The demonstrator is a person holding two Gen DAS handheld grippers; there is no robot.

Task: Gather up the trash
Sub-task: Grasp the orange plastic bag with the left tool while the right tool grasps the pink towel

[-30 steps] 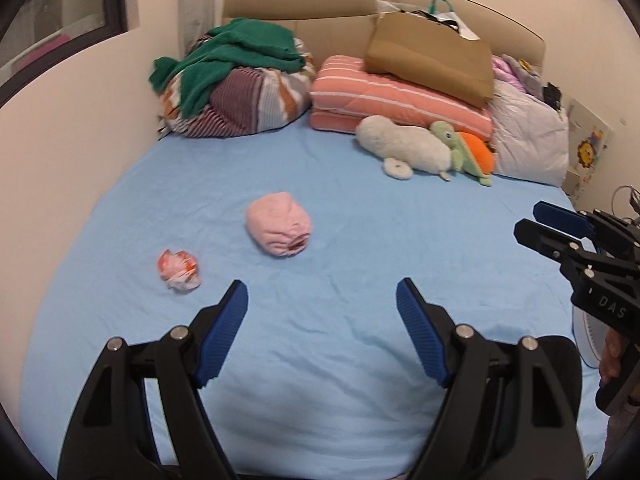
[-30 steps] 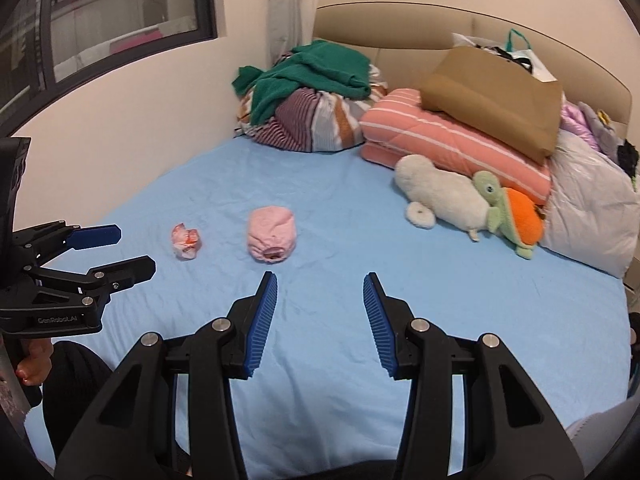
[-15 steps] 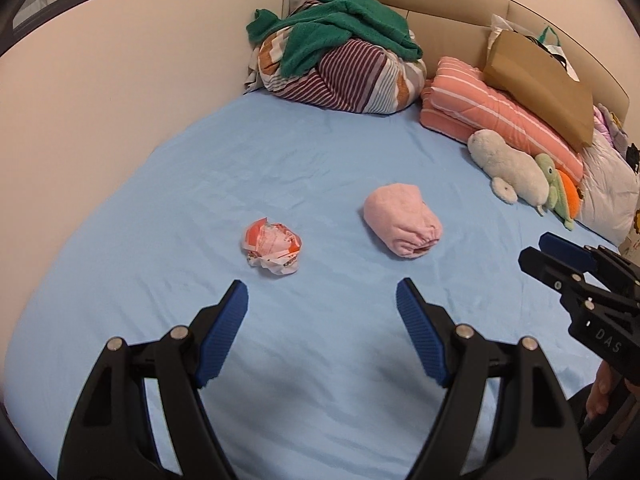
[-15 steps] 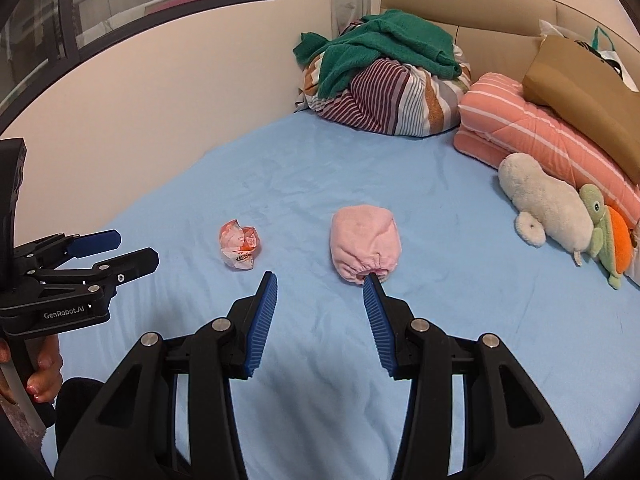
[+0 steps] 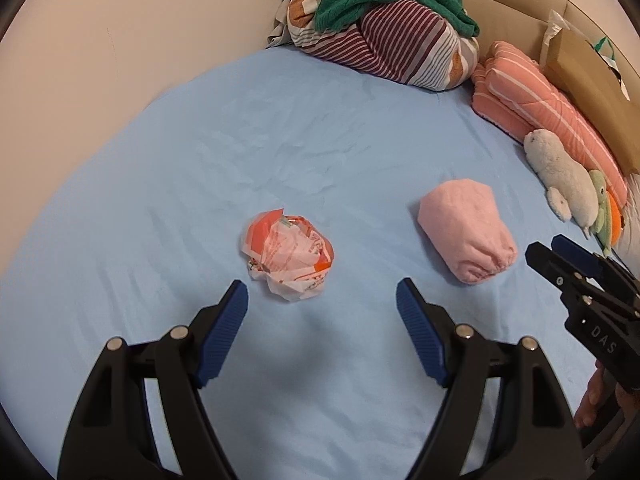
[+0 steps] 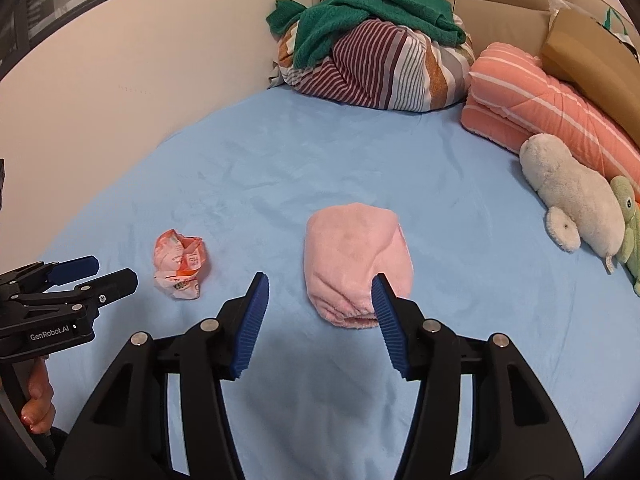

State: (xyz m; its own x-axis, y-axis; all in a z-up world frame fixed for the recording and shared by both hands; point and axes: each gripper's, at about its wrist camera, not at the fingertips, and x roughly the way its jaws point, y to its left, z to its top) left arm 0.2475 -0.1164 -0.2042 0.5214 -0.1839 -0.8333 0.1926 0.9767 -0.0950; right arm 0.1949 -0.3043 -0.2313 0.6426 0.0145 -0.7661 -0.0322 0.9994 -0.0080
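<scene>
The left gripper (image 5: 322,316) fills the lower part of its own view, jaws spread wide with nothing between them, hanging over the blue bed sheet (image 5: 180,168). Just above its left finger, slightly left of centre, lies the crumpled orange-and-white wrapper (image 5: 287,253), apart from the pads. To the right of it sits a rolled pink cloth (image 5: 466,230), and at the right edge the right gripper (image 5: 548,254) enters the frame.

In the right wrist view, the left gripper (image 6: 106,272) shows at the left edge, with the wrapper (image 6: 178,266) just right of its tips. The right gripper (image 6: 320,300) occupies the lower centre, its jaws half apart and opening; the pink cloth (image 6: 354,256) lies just beyond the tips, with its near end partly hidden behind the right finger. I cannot tell if that finger touches it. Upper centre holds a striped bundle (image 6: 380,68) under a green towel (image 6: 360,12); plush toys (image 6: 572,200) line the right.
</scene>
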